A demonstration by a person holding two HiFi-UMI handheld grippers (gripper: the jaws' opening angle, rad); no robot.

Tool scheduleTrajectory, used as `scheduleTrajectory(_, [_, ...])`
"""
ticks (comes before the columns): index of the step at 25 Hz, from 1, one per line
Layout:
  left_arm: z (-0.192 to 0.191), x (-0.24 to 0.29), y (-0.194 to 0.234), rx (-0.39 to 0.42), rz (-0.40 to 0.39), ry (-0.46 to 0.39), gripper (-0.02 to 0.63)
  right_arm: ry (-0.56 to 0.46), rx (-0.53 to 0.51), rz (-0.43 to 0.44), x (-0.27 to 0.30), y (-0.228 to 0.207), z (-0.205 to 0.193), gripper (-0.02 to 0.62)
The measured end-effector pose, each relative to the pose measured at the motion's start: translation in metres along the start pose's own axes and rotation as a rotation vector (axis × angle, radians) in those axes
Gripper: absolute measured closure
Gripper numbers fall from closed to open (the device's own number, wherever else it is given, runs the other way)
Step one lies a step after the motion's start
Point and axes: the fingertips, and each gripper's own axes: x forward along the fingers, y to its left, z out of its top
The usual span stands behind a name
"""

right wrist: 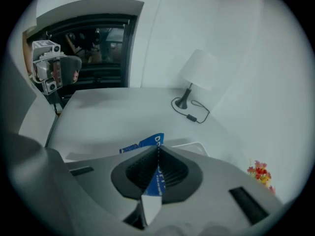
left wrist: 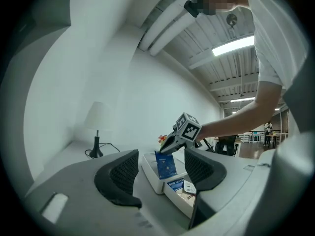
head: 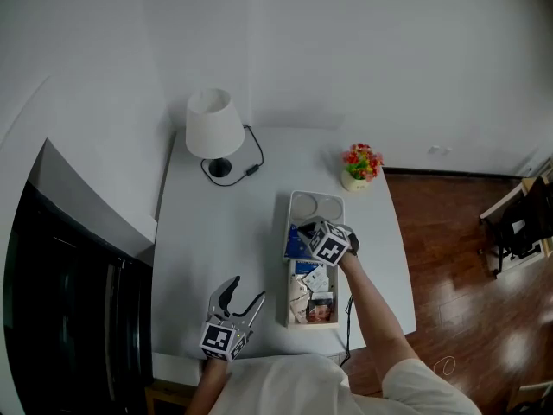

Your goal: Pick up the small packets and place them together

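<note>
A blue packet (head: 296,243) hangs from my right gripper (head: 308,233), which is shut on its top edge above the white tray (head: 282,301). In the right gripper view the packet (right wrist: 145,144) sticks out edge-on between the pressed pads. Several more small packets (head: 311,296) lie in the tray's near compartment. My left gripper (head: 244,299) stands open and holds nothing, low over the table's near left part. From the left gripper view, between its fingers (left wrist: 120,176), I see the hanging blue packet (left wrist: 166,164), the right gripper (left wrist: 171,141) and the tray (left wrist: 153,177).
A white lamp (head: 213,128) with a black cord stands at the table's far left. A small flower pot (head: 360,167) sits at the far right. The tray's far end has two round recesses (head: 315,206). A dark panel (head: 60,318) flanks the table's left side.
</note>
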Motion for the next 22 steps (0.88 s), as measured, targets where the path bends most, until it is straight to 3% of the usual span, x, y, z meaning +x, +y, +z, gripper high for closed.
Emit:
scheduleTrajectory(10, [-0.002,-0.013,0.015,0.007,0.060,0.017,0.311,0.179,0.034,0.102,0.069,-0.016,-0.037,0.563])
scheduleTrajectory(14, [-0.004,-0.014,0.015,0.009,0.066,0.026,0.311,0.177,0.000,0.079,0.074,-0.015,-0.037,0.548])
scheduleTrajectory(21, [0.003,-0.007,0.006,0.010,0.030,0.004,0.311,0.163,-0.028,-0.040,0.067,-0.028,-0.032,0.524])
scheduleTrajectory(22, [0.002,-0.006,0.003,0.012,0.026,0.006,0.311,0.150,-0.018,-0.047,0.063,-0.028,-0.030,0.437])
